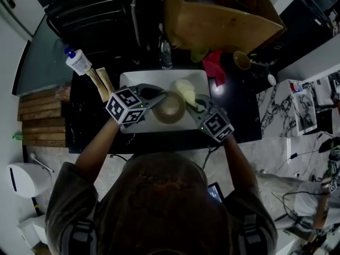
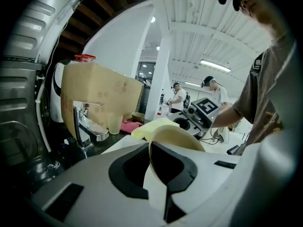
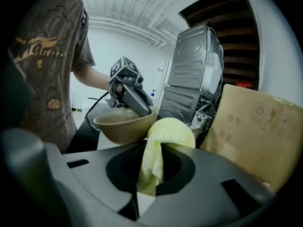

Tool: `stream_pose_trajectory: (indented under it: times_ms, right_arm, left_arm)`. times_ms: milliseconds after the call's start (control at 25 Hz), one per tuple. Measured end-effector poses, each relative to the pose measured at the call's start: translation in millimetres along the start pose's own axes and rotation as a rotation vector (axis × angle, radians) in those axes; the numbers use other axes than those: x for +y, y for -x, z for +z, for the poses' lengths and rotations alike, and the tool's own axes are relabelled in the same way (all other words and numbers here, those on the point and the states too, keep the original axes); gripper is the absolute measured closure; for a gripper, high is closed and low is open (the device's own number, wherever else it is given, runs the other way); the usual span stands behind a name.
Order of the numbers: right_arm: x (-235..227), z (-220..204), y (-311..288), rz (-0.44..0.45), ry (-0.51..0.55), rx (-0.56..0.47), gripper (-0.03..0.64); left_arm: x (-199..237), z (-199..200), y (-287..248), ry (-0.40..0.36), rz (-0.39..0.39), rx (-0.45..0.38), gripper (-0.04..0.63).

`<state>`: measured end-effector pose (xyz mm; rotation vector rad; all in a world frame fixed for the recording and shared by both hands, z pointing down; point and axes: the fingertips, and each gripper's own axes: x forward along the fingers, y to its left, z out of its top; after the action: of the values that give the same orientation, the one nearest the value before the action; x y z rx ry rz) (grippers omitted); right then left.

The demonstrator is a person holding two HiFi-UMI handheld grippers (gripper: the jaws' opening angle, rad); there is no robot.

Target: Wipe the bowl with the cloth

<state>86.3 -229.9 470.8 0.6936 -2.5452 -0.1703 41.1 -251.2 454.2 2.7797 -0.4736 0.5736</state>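
Wiping is judged just begun: the bowl (image 1: 169,110) is clamped by its rim in the left gripper (image 1: 155,98), and the cloth (image 3: 171,129), pinched in the right gripper (image 3: 147,193) just beside it, should next be pressed inside.

1. The bowl (image 1: 169,109) is plain tan.
2. The cloth (image 1: 186,91) is pale yellow.
3. The left gripper (image 1: 158,98) and the right gripper (image 1: 196,105) are grey, and their cubes carry black-and-white squares.
4. Right of top centre, a rag (image 1: 215,68) is red.
5. At upper left, a bottle (image 1: 79,62) is white with a blue cap.
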Motion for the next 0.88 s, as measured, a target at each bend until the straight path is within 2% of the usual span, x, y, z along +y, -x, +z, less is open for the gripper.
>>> stream_pose_trajectory:
  times_ms: [200,400,880]
  right_arm:
    - [2.2,-0.1,-2.1,0.025,0.041,0.018,0.595]
    - [3.2,-4.9,-5.5,0.047,0.078,0.044,0.595]
    - [-1.4,5.1,-7.0,0.057,0.021,0.005,0.595]
  left_arm:
    - [0.4,-2.5,-8.0,-0.044,-0.029,0.062,0.568]
    - [4.1,-3.8,-12.9,-0.06,-0.029,0.09,0.566]
    - [31.1,2.3,-7.5,-0.019,0.077,0.049,0.563]
